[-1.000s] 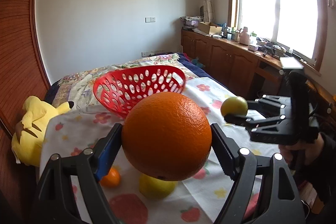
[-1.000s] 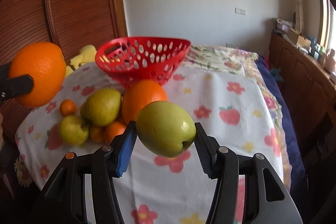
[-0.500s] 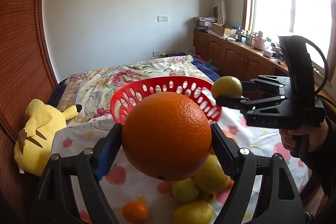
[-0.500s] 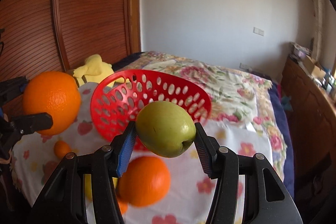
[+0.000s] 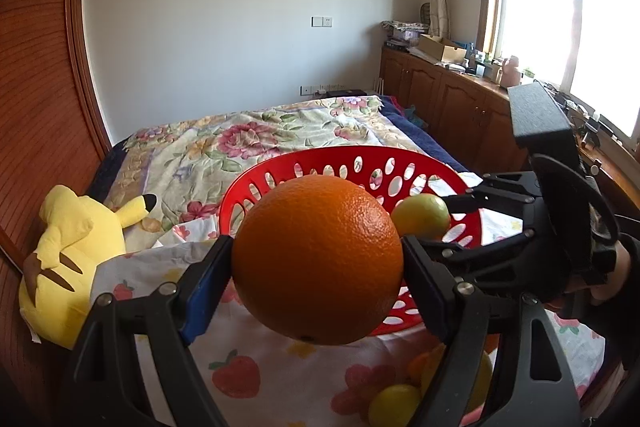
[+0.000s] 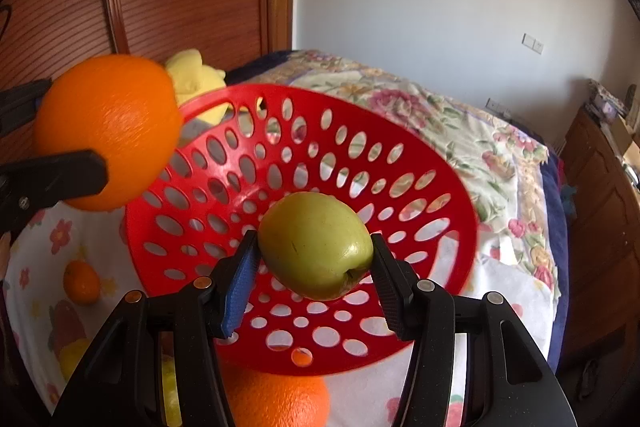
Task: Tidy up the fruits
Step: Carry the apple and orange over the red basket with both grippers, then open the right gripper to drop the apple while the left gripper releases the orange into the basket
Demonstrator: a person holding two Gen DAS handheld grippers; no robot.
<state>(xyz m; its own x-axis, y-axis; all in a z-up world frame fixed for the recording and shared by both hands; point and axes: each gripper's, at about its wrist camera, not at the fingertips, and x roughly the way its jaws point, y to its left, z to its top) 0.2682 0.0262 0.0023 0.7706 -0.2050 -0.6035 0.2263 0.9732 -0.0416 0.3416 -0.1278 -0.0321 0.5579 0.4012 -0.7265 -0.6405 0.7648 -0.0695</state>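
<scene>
Squeezed tight between the left gripper point(image 5: 318, 267) pads: a big orange point(image 5: 318, 259), fat and round, bulging out past both pads. Pinched between the right gripper point(image 6: 314, 263) pads: a green apple point(image 6: 316, 251), stem end tipped down toward the right pad.

Just past the apple and under it: the red basket point(image 6: 400, 155), full of holes, nothing inside yet. Apple already over the bowl part. Orange off to the left of the apple, by the near rim of the basket, maybe just over it.

Best way to finish, probably: bring each fruit low into the bowl first, then let go slowly. Drop from up high and a round fruit may bounce or roll out. Move the orange more over the middle before letting go. One fruit at a time, so no bumping.

Below the jaws, on the flowery cloth point(image 6: 500, 291): more fruit waiting, another orange point(image 6: 276, 403), a small orange point(image 6: 81, 281), some yellow ones point(image 5: 394, 405). Far left of the left jaws: a yellow plush toy point(image 5: 70, 251).
</scene>
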